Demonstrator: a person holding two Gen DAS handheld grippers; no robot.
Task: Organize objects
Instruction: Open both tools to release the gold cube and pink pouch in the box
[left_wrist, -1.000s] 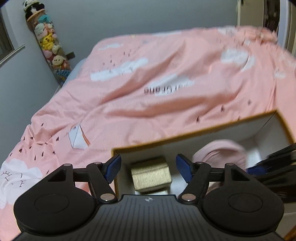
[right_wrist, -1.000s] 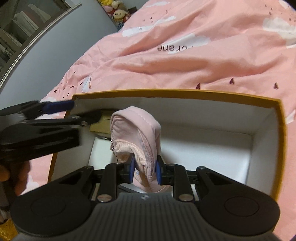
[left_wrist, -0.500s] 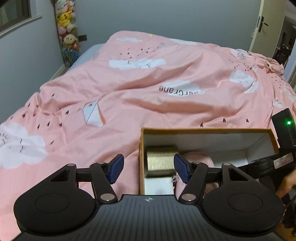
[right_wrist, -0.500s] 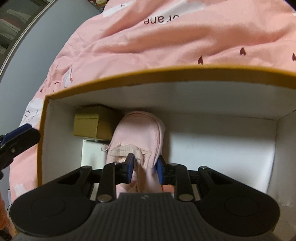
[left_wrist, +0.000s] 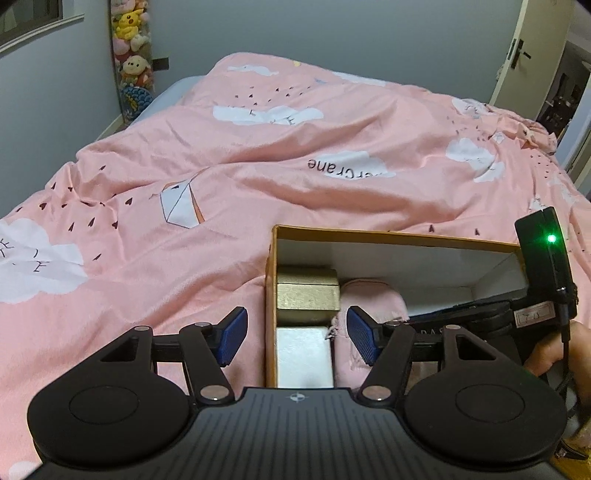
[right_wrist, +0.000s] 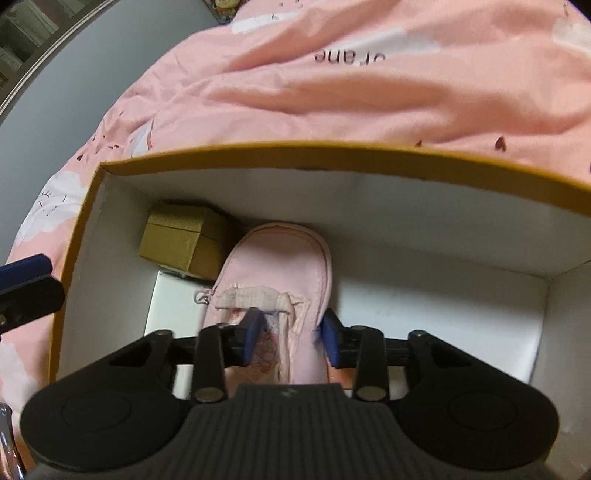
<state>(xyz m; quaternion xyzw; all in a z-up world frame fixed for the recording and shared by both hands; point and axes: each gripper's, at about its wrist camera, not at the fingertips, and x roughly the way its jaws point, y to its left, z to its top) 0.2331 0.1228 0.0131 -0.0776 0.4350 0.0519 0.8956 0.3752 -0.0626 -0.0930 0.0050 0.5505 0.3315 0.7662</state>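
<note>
An orange-rimmed cardboard box (right_wrist: 332, 151) with white walls rests on the pink duvet. Inside, at its left end, are a gold box (right_wrist: 177, 240) and a white box (right_wrist: 173, 306). A pink zip pouch (right_wrist: 280, 258) lies on the box floor beside them. My right gripper (right_wrist: 291, 334) reaches into the box; its jaws are opening, and the pouch's near end lies between the blue pads without being squeezed. My left gripper (left_wrist: 297, 334) hangs open over the left edge of the box (left_wrist: 369, 234), above the gold box (left_wrist: 306, 295) and the white box (left_wrist: 303, 354), holding nothing.
The pink duvet (left_wrist: 295, 177) covers the whole bed around the box. A column of plush toys (left_wrist: 131, 55) hangs on the far wall at left. A door (left_wrist: 524, 55) stands at the far right. The right half of the box floor (right_wrist: 443, 314) is bare.
The right gripper has lowered the pouch onto the box floor and spread its jaws off it. The left gripper has rolled level and drawn back to the left of the box.
</note>
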